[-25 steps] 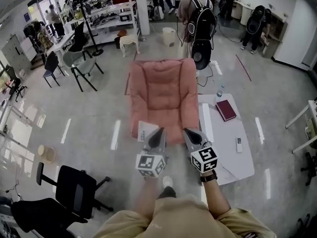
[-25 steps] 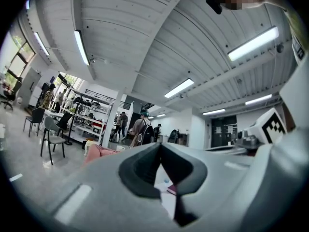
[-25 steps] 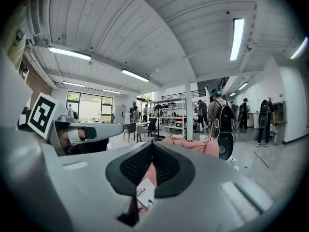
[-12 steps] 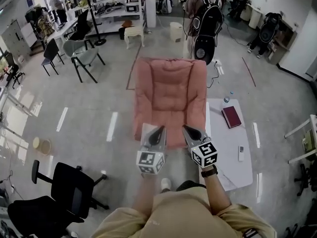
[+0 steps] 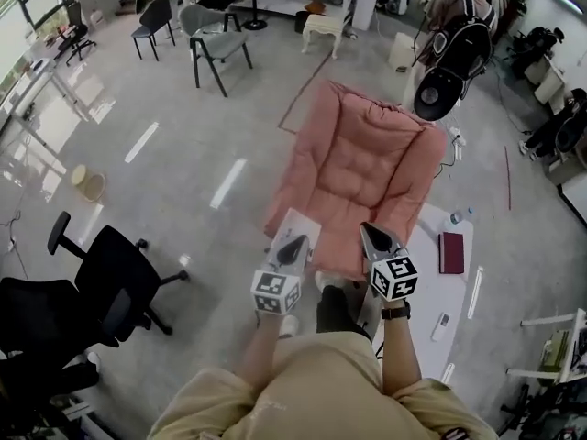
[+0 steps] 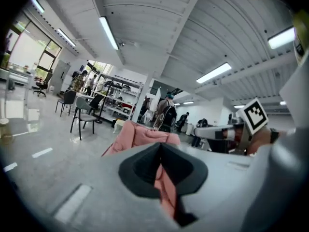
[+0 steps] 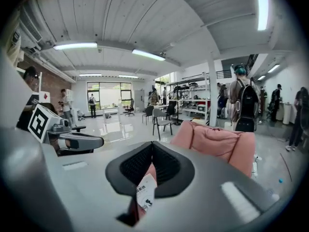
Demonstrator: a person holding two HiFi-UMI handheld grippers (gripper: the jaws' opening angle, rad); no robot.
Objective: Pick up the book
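A dark red book (image 5: 451,251) lies on a low white table (image 5: 459,291) to the right of a pink lounge chair (image 5: 362,168). A white booklet (image 5: 298,225) rests on the chair's near left corner. My left gripper (image 5: 292,248) is shut and empty, its tips just over that booklet. My right gripper (image 5: 374,238) is also shut and empty, over the chair's near right edge and well left of the red book. In the left gripper view the shut jaws point at the pink chair (image 6: 140,135). The chair (image 7: 219,141) also fills the right of the right gripper view.
A remote (image 5: 441,325) and a water bottle (image 5: 461,216) lie on the white table. A black office chair (image 5: 101,282) stands on the floor at left. A person with a backpack (image 5: 463,39) and a round black fan (image 5: 438,93) are behind the pink chair.
The head view has swung, so the chair now sits tilted and further right. Both grippers have come lower and closer to the chair's near edge. Their jaws stayed shut.
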